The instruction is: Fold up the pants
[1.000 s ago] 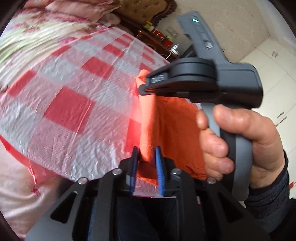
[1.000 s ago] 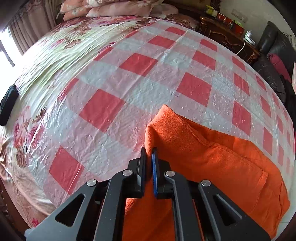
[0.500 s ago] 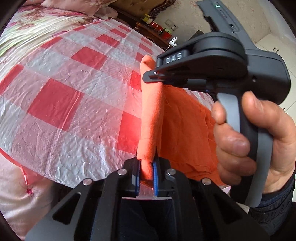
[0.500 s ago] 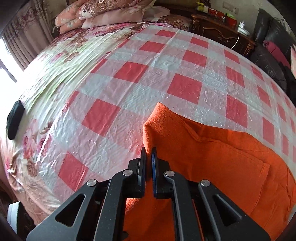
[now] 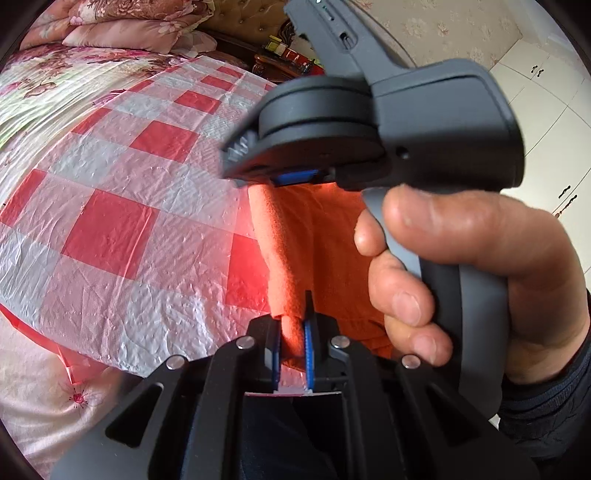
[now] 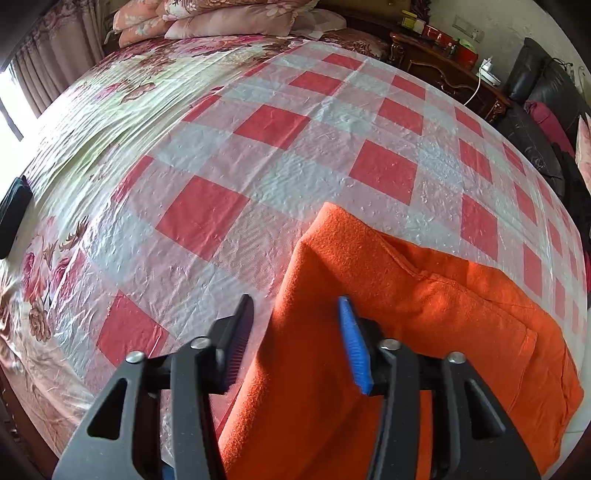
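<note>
The orange pants lie folded on the red-and-white checked plastic sheet over the bed, near its front edge. My left gripper is shut on the near folded edge of the pants. My right gripper is open, its jaws wide apart astride the pants' left edge without pinching it. In the left wrist view the right gripper sits just above the far end of the same fold, held by a hand.
Floral bedding and pillows lie at the back left. A dark wooden nightstand with small items and a black sofa stand at the back right. The bed's front edge is close to me.
My right gripper has opened and let go of the pants' edge. The fold has dropped lower toward the sheet. My left gripper stays shut on the cloth.
</note>
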Demonstrator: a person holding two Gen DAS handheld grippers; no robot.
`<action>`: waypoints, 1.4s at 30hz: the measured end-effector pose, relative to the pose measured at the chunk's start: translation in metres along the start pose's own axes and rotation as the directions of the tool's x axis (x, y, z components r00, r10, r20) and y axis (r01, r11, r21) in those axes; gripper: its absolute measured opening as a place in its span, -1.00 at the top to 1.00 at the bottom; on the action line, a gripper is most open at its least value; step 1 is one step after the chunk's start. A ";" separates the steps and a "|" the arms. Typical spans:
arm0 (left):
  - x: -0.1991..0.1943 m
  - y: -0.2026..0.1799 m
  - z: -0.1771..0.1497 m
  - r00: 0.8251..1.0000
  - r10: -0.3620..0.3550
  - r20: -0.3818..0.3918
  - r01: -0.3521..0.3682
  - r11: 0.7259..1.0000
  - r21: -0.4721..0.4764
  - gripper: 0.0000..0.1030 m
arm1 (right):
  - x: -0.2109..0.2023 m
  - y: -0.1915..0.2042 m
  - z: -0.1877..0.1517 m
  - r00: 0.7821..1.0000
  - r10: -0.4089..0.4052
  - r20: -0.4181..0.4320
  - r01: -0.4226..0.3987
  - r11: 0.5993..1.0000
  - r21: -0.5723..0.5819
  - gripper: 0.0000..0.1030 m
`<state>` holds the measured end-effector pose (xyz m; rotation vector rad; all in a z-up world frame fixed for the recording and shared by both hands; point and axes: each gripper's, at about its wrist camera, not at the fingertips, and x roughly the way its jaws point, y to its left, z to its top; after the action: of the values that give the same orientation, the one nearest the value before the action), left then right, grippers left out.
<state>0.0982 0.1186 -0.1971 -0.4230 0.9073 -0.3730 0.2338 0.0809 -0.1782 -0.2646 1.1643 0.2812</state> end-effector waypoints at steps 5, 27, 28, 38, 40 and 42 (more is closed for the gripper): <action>-0.005 0.011 0.001 1.000 -0.021 0.008 0.021 0.999 -0.027 0.83 | 0.000 0.002 0.001 1.000 -0.002 0.009 0.002 1.000 0.002 0.86; 0.008 -0.267 0.003 0.987 0.069 0.144 -0.147 0.748 0.648 0.85 | -0.140 -0.240 -0.028 0.868 0.370 0.330 -0.465 0.839 0.283 0.91; 0.027 -0.286 -0.012 0.989 0.067 0.130 -0.138 0.721 0.679 0.85 | -0.139 -0.275 -0.054 0.881 0.339 0.331 -0.443 0.837 0.322 0.91; 0.166 -0.341 -0.134 0.970 0.209 0.125 -0.206 0.431 0.879 0.31 | -0.035 -0.382 -0.172 0.934 0.292 0.205 -0.355 0.814 0.460 0.73; 0.162 -0.337 -0.141 0.966 0.196 0.171 -0.239 0.412 0.879 0.01 | -0.037 -0.381 -0.176 0.919 0.315 0.237 -0.391 0.813 0.432 0.65; 0.163 -0.334 -0.148 0.958 0.206 0.202 -0.267 0.369 0.890 0.00 | -0.038 -0.381 -0.175 0.913 0.328 0.243 -0.403 0.815 0.415 0.65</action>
<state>0.0254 -0.2743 -0.2204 0.7507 0.5580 -0.5314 0.2031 -0.3386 -0.1853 0.4041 1.0796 0.3490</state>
